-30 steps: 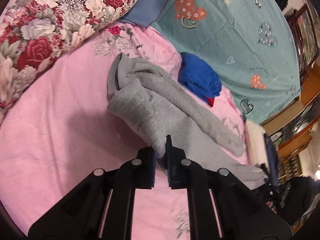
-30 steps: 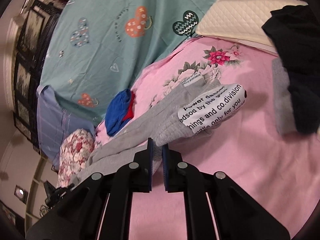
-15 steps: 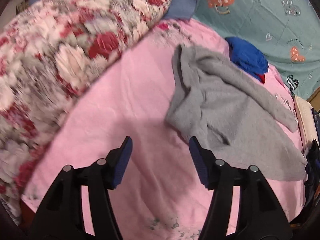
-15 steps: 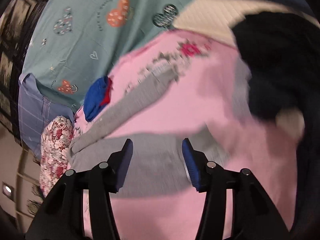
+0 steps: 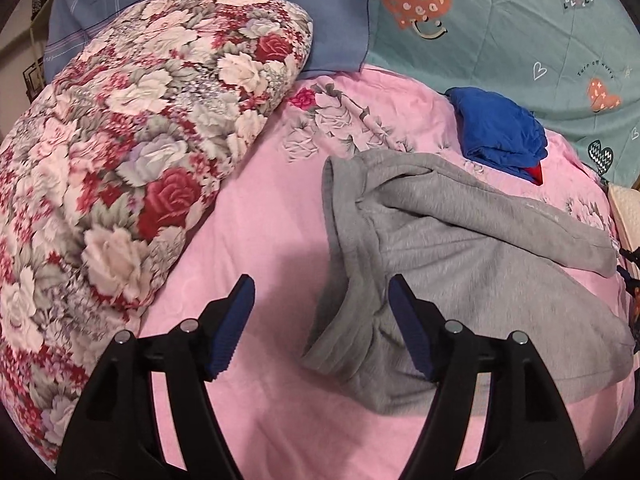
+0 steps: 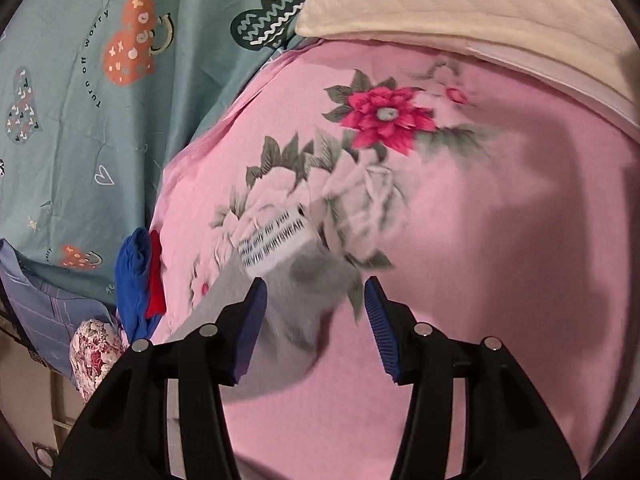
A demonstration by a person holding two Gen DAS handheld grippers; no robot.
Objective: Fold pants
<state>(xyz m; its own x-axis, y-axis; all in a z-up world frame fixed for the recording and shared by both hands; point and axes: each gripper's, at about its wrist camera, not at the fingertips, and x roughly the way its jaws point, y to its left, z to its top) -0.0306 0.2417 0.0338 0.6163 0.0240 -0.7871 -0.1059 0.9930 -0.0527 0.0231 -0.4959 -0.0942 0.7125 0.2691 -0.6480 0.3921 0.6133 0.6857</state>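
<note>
Grey sweatpants [image 5: 460, 256] lie rumpled on the pink bedsheet [image 5: 260, 216], waistband end nearest the left gripper. My left gripper [image 5: 320, 304] is open and empty, hovering over the waistband corner. In the right wrist view a grey leg end [image 6: 304, 280] with a white printed cuff [image 6: 272, 240] lies on the sheet. My right gripper [image 6: 316, 312] is open and empty just above that leg end.
A floral pillow [image 5: 120, 160] lies at the left. A folded blue garment [image 5: 500, 132] with a red edge sits behind the pants, also in the right wrist view [image 6: 136, 280]. A teal heart-print sheet [image 5: 520, 32] hangs behind. A cream quilted cushion [image 6: 460, 4] lies at the sheet's far end.
Both grippers were shut on the pants a second ago; both have opened and let go. The pants now lie on the sheet, and both grippers have pulled back and shifted.
</note>
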